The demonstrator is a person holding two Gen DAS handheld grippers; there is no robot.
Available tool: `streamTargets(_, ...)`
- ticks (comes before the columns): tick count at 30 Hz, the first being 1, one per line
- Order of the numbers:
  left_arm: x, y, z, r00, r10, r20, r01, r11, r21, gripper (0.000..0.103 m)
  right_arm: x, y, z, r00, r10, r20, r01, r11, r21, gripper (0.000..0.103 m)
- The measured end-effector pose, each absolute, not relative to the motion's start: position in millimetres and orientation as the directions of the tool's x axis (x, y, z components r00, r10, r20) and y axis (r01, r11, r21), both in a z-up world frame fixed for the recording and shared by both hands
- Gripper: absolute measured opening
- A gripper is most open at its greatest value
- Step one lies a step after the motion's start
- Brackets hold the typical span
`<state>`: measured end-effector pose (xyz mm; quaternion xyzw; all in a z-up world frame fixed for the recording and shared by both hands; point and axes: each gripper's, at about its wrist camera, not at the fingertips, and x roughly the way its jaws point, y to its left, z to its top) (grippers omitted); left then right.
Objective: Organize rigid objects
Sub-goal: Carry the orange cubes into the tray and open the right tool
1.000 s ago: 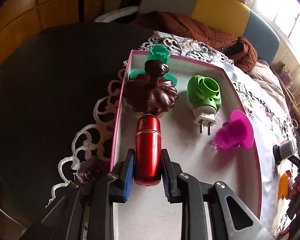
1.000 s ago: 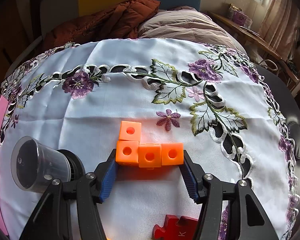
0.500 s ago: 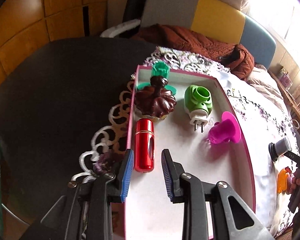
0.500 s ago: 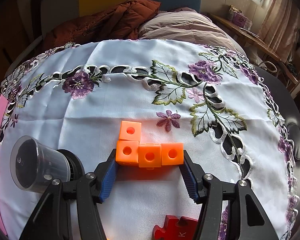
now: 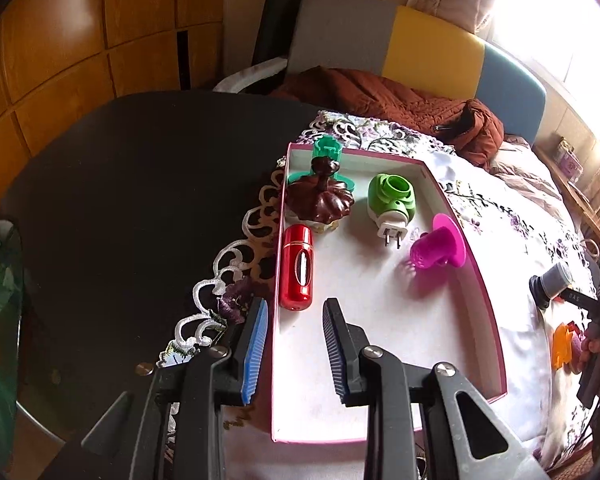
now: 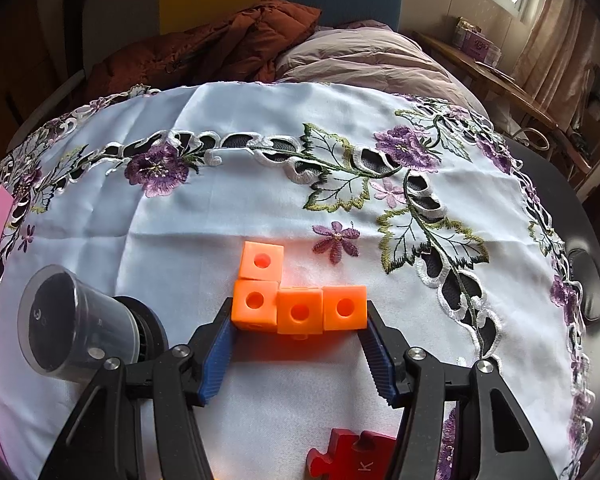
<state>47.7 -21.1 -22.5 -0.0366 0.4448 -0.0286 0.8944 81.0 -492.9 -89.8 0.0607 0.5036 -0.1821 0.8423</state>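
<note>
A pink-rimmed tray (image 5: 488, 308) holds a red metal cylinder (image 5: 297, 267) along its left wall, a brown fluted lid (image 5: 320, 198), a teal piece (image 5: 327, 152), a green plug-in device (image 5: 391, 200) and a magenta strainer (image 5: 440, 248). My left gripper (image 5: 294, 344) hovers just short of the cylinder, open with nothing between its fingers. In the right wrist view, an orange L-shaped block of cubes (image 6: 300, 304) lies on the embroidered cloth (image 6: 260, 152). My right gripper (image 6: 298, 320) is shut on it, a pad against each end of the row.
A clear cup with a black base (image 6: 76, 332) lies on its side left of the right gripper. A red puzzle piece (image 6: 352, 456) sits at the bottom edge. Dark table top (image 5: 120, 200) lies left of the tray, with a sofa and brown jacket (image 5: 380, 100) behind.
My left gripper has let go of the red cylinder, opened and drawn back and upward, leaving it in the tray. The right gripper and the orange block have not moved.
</note>
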Motion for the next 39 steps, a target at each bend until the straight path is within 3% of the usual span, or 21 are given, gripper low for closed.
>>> streamTargets(19,35.4,-17.9,-20.9,0.618,-0.104,-0.779,0.053,0.995,-0.09,0.028,82.9,-494.2,-87.1,0.41,-0.266,-0.872,0.399,0.912,-0.091,0.059)
streamTargets(27,33.1,4.1,-32.7,0.603,-0.087,-0.793,0.006,0.994,-0.105,0.028,66.6,-496.0,-32.2,0.512,-0.327,-0.794,0.473,0.879,-0.058,0.059)
streamTargets(32,32.5,14.5,-36.2,0.604,-0.09,-0.792,-0.019,0.992,-0.127,0.028,58.6,-454.0,4.1,0.608,-0.27,-0.747,0.379,0.925,-0.026,0.059)
streamTargets(39,31.9,19.5,-38.7,0.611,-0.102,-0.785,-0.017,0.99,-0.141,0.028,62.5,-335.3,29.6,0.677,0.022,-0.736,0.02,0.999,0.049,0.059)
